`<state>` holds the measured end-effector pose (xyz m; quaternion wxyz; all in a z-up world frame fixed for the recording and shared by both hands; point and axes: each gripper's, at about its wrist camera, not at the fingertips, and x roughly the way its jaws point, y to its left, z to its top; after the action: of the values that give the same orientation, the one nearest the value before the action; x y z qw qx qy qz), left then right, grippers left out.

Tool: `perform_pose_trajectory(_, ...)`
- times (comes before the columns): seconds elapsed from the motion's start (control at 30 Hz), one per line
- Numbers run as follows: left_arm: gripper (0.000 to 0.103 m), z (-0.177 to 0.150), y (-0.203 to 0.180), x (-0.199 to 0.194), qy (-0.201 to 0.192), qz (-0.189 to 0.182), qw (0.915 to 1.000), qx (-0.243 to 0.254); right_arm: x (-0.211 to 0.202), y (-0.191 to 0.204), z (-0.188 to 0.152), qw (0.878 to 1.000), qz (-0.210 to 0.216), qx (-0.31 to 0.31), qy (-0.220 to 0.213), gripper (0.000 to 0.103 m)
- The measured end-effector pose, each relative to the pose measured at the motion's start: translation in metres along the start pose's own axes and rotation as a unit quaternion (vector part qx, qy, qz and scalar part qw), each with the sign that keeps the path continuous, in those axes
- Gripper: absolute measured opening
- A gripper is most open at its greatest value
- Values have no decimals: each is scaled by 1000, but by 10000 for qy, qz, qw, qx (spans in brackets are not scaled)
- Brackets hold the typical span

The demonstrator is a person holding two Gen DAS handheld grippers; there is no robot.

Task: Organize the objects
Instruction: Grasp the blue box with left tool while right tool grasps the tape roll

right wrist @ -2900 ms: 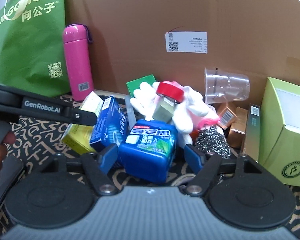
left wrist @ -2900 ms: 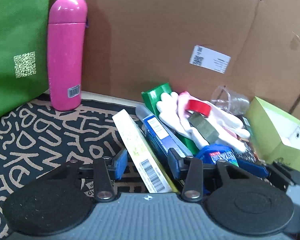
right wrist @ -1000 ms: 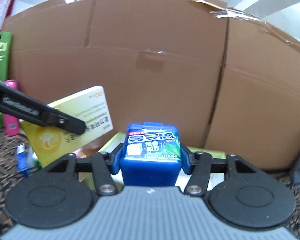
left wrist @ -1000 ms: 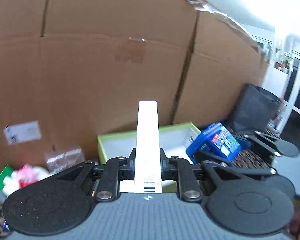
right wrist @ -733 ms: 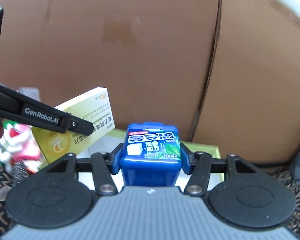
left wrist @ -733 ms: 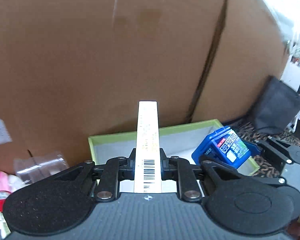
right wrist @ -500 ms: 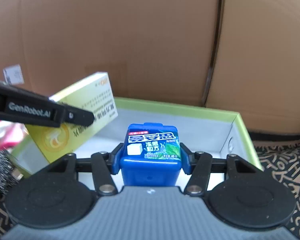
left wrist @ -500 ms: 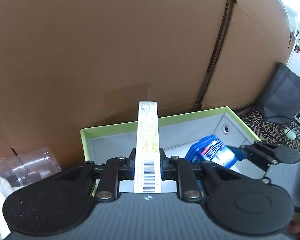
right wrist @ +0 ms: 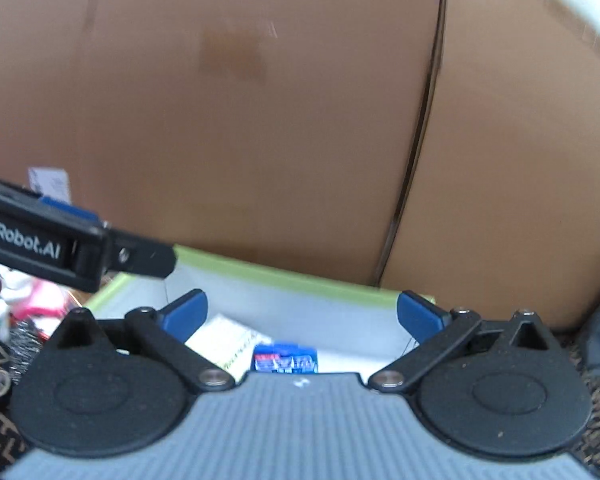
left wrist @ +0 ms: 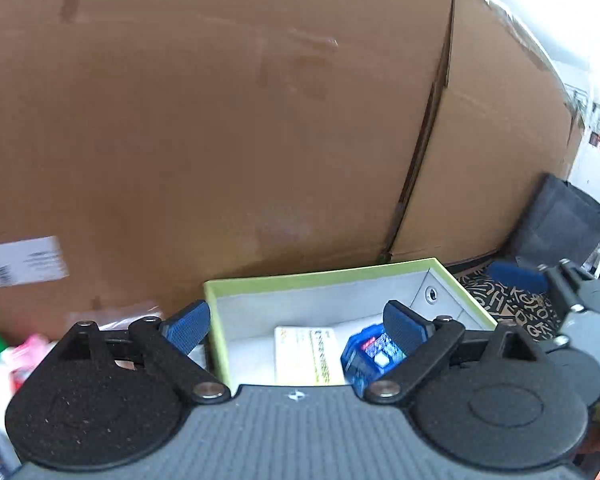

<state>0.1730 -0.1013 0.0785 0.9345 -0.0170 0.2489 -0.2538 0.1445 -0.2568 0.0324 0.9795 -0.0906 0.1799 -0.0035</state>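
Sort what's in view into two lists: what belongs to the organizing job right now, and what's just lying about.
Part of the job:
- green-rimmed box, open
- yellow carton, lying inside it
- blue container, inside beside the carton
- left gripper, open, empty
- right gripper, open, empty

Lying about:
- cardboard wall behind
- blurred pile of items to the left
- patterned mat

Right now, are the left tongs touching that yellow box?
Apart. The left wrist view shows the left tongs open, and the yellow box lying loose in the green bin beneath them.
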Motion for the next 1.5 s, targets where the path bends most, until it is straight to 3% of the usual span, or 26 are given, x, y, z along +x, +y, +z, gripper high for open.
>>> perform_pose_trajectory(0.2, 96, -30, 24, -67, -194, 562, 9978, -279, -56, 28, -11, 9981, 319, -102, -518, 103)
perform_pose_trajectory(0.23, 96, -38, 29, -79, -247, 722, 9965, -332, -84, 32, -17, 9978, 383, -93, -542, 103)
perform_pose_trajectory(0.4, 96, -76, 59, -114, -215, 1207, 9901, -687, -100, 57, -32, 9967, 728, 67, -352, 103)
perform_pose_trajectory(0.6, 96, -112, 98, -116, 141, 1646, 9753, -1465, -110, 77, -60, 9930, 1122, 312, 189, 103)
perform_pose_trajectory(0.73, 94, -108, 116, -100, 203, 1715, 9660, -1922, -105, 91, -70, 9906, 1237, 375, 445, 103)
perform_pose_trajectory(0.83, 93, -105, 121, -84, 303, 1732, 9650, -1946, -105, 98, -78, 9900, 1273, 357, 493, 103)
perform_pose_trajectory(0.87, 89, -106, 123, -78, 370, 1770, 9650, -1900, -103, 101, -78, 9899, 1281, 325, 508, 103)
perform_pose_trajectory(0.93, 57, -109, 128, -74, 526, 1679, 9682, -1777, -104, 106, -79, 9892, 1340, 281, 531, 103)
perform_pose_trajectory(1.03, 46, -114, 137, -84, 598, 1358, 9719, -1826, -96, 119, -79, 9848, 1592, 211, 657, 102)
perform_pose_trajectory(1.17, 27, -117, 143, -102, 800, 1298, 9786, -1382, -75, 145, -81, 9757, 1964, 79, 967, 84)
perform_pose_trajectory(1.27, 27, -123, 154, -113, 908, 960, 9799, -1495, -59, 163, -81, 9689, 2194, 45, 1142, 70)
perform_pose_trajectory(1.33, 27, -125, 152, -117, 849, 1036, 9812, -1391, -49, 174, -80, 9674, 2239, 9, 1188, 68)
perform_pose_trajectory(1.5, 36, -123, 152, -108, 708, 1296, 9812, -1245, -31, 188, -83, 9655, 2230, 47, 1341, 51)
